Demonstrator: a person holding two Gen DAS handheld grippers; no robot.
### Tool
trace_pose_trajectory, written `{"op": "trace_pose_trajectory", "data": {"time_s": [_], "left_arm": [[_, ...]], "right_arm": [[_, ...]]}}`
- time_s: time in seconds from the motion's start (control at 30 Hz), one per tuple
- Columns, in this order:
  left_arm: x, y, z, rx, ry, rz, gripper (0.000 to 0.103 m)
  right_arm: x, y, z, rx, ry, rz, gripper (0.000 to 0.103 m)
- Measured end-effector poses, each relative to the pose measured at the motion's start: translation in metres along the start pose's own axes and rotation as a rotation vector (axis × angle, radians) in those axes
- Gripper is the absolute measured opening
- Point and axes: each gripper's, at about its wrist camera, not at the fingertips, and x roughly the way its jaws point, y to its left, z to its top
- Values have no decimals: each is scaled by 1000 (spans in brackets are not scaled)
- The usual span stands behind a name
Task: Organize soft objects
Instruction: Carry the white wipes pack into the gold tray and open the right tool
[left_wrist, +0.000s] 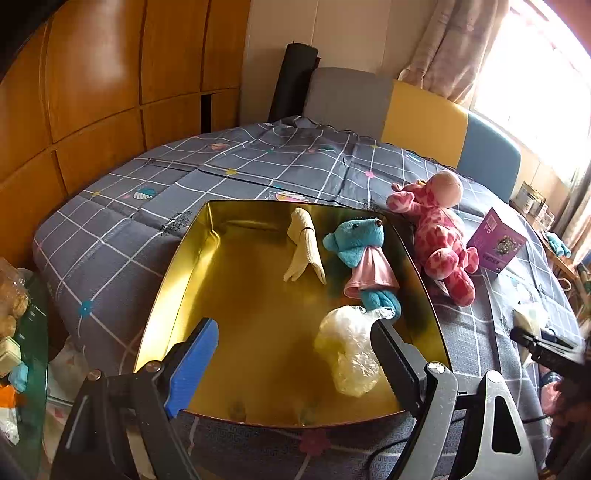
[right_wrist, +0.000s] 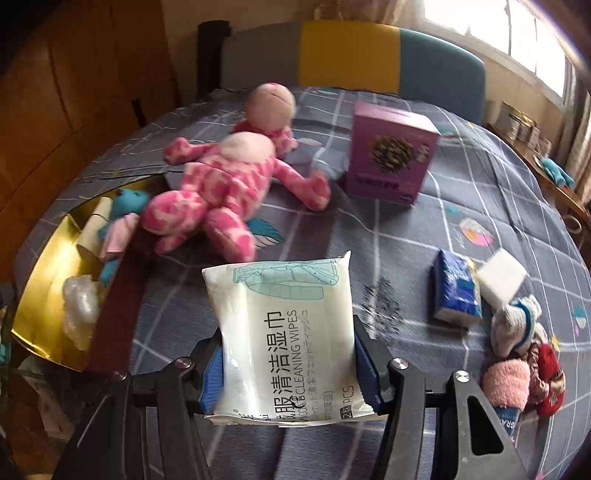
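Right tongs (right_wrist: 288, 373): clamped on both side edges of the wipes pack (right_wrist: 284, 325), held above the tablecloth (right_wrist: 406, 236).
Left tongs (left_wrist: 295, 354): jaws wide apart, nothing between them, over the gold tin (left_wrist: 177, 266).
Inside the tin: blue bear (left_wrist: 360, 254), cream glove (left_wrist: 304, 251), plastic bag (left_wrist: 349, 350).
Just right of the tin: pink giraffe (left_wrist: 439, 236), touching its rim.
Beyond the giraffe: purple box (right_wrist: 391, 155).

We see a table under a grey checked cloth (right_wrist: 406, 236). On it lie a gold tin (left_wrist: 177, 266), a pink spotted plush (right_wrist: 221, 184) (just beside the tin), a purple box (right_wrist: 391, 155) standing upright, a blue tissue pack (right_wrist: 456, 291), a white sponge block (right_wrist: 502, 277) touching it, and a heap of small soft toys (right_wrist: 524, 365).
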Motion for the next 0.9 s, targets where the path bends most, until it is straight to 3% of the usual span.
{"op": "trace_pose_trajectory", "data": {"time_s": [0.27, 0.6, 0.77, 0.9], "left_arm": [[-2, 13, 4, -23, -16, 15, 85], [-5, 72, 23, -156, -71, 114, 85], [0, 88, 23, -195, -59, 128, 86], [4, 88, 21, -192, -46, 124, 86]], "right_arm": [[10, 103, 35, -223, 13, 190, 59], [51, 220, 65, -341, 60, 346, 59], [89, 250, 61, -364, 159, 358, 61], [96, 243, 52, -356, 170, 349, 66]]}}
